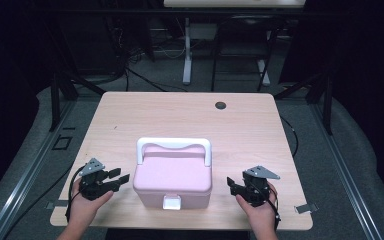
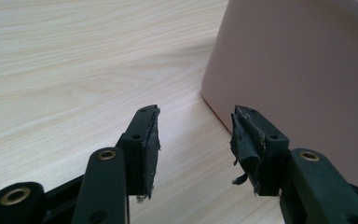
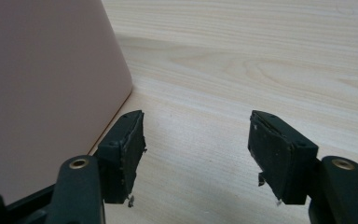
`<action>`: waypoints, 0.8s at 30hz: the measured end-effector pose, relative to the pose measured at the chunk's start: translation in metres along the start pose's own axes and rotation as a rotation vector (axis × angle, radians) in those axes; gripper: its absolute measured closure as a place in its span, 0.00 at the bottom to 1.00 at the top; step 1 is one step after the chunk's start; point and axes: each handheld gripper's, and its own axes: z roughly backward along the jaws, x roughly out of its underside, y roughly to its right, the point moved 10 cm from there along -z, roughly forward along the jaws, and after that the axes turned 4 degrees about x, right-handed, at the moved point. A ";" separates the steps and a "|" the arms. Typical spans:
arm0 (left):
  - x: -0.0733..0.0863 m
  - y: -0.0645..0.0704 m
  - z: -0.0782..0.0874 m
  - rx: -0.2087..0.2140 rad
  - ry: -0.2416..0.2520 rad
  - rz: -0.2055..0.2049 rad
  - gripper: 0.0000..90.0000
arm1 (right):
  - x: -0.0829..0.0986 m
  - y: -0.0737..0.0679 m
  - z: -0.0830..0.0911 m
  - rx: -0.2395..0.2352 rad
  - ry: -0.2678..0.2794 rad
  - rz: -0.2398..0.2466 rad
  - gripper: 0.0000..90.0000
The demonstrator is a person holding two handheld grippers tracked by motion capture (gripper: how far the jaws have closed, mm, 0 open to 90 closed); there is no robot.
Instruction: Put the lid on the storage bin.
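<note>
Table (image 1: 130, 112): a pale wood-grain top is seen under both grippers; a small dark round cap (image 1: 220, 105) is set into it well beyond the grippers, toward the far edge.

Pink box (image 1: 172, 180): a closed case with rounded corners is placed between the two grippers, near the person's edge of the table. It is found just to the right of the left gripper and just to the left of the right gripper, apart from both. In the left gripper view its smooth side wall (image 2: 298, 70) is seen close beyond the right-hand jaw; in the right gripper view the wall (image 3: 42, 84) is seen close beside the left-hand jaw.

Handle (image 1: 174, 145): a white bail is laid over the lid at the side of the box farther from the grippers.

Latch (image 1: 171, 202): a small white clasp is seen on the front wall, roughly midway between the grippers.

Left gripper (image 1: 121, 176): it is held in the person's left hand (image 1: 87, 202), pointed toward the box, with jaws spread wide and nothing between them.

Right gripper (image 1: 231, 184): it is held in the right hand (image 1: 258, 210), pointed toward the box, with jaws spread wide and nothing gripped.
</note>
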 end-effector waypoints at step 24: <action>0.004 0.002 -0.009 0.005 -0.030 -0.047 0.49 | 0.008 -0.004 -0.011 0.013 -0.022 0.002 0.36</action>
